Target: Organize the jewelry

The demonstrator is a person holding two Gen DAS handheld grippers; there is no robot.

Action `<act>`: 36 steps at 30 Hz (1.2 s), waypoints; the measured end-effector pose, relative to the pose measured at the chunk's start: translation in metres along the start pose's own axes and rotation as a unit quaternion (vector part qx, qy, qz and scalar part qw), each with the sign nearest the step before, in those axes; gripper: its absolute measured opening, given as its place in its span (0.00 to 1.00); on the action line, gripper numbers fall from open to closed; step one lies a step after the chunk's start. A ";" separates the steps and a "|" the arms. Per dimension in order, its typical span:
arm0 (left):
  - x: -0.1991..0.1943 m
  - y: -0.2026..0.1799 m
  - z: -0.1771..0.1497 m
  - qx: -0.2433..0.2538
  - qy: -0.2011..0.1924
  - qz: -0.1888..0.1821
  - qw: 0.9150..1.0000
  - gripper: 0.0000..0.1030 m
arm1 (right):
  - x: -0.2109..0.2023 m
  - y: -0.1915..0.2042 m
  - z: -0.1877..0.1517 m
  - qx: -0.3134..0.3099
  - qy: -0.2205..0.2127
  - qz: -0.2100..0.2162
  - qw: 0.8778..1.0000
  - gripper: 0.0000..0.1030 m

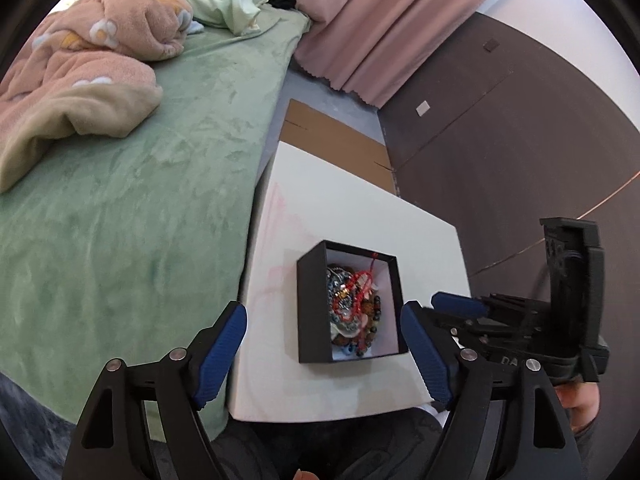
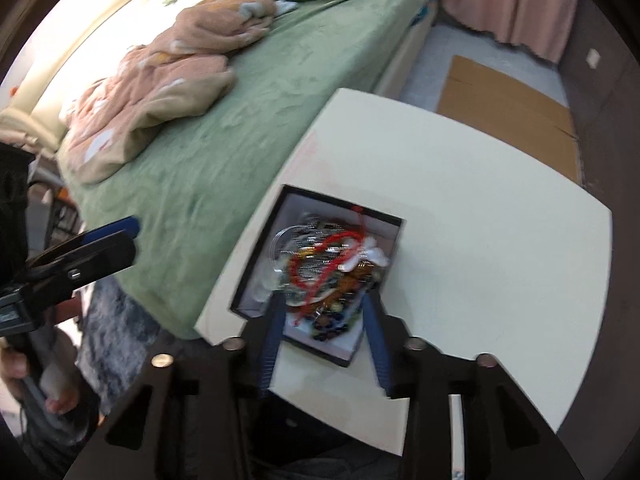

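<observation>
A black open box (image 1: pixel 310 304) stands on a white table (image 1: pixel 340 196). It holds a heap of jewelry (image 1: pixel 354 308): beaded bracelets, silver chains and a red bead string on top. My left gripper (image 1: pixel 324 344) is open, its blue pads on either side of the box, above it. In the right wrist view the same box (image 2: pixel 256 264) and jewelry (image 2: pixel 324 268) lie right in front of my right gripper (image 2: pixel 322 306), which is open and empty with its fingertips over the box's near part. The right gripper also shows in the left wrist view (image 1: pixel 460 306).
A bed with a green cover (image 1: pixel 132 200) and a pink blanket (image 1: pixel 80 64) runs along the table's left side. Flat cardboard (image 1: pixel 332 140) lies on the floor beyond the table. A pink curtain (image 1: pixel 380 20) and a dark wall (image 1: pixel 520 140) stand at the right.
</observation>
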State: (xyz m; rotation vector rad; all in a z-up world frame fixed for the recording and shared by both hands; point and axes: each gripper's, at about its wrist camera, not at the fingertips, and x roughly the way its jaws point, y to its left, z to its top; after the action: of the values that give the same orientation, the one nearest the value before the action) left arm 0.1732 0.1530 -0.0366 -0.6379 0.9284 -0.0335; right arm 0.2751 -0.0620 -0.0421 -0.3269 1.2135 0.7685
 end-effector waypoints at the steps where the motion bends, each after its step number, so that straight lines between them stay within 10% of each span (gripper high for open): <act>1: -0.003 -0.002 -0.002 0.003 -0.003 -0.002 1.000 0.78 | -0.002 -0.002 -0.002 0.005 -0.002 -0.004 1.000 0.39; 7: -0.020 -0.016 -0.011 0.024 -0.019 -0.009 0.999 0.78 | -0.028 -0.013 -0.023 0.043 -0.032 -0.007 0.999 0.40; 11: -0.033 -0.030 -0.022 0.041 -0.037 -0.011 0.998 0.82 | -0.052 -0.014 -0.042 0.066 -0.064 -0.013 0.996 0.65; 19: -0.057 -0.057 -0.044 0.079 -0.061 -0.025 0.995 0.95 | -0.100 -0.002 -0.096 0.127 -0.139 -0.035 0.981 0.69; 22: -0.066 -0.067 -0.053 0.095 -0.074 -0.020 0.993 0.96 | -0.110 0.004 -0.119 0.149 -0.164 -0.042 0.974 0.85; 36: -0.095 -0.094 -0.096 0.151 -0.088 -0.021 0.984 0.99 | -0.151 0.007 -0.204 0.216 -0.235 -0.057 0.946 0.94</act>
State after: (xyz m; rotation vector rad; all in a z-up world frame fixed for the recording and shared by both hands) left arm 0.0651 0.0568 0.0414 -0.3711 0.7196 -0.1516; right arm 0.1032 -0.2346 0.0289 0.1459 0.8668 0.4255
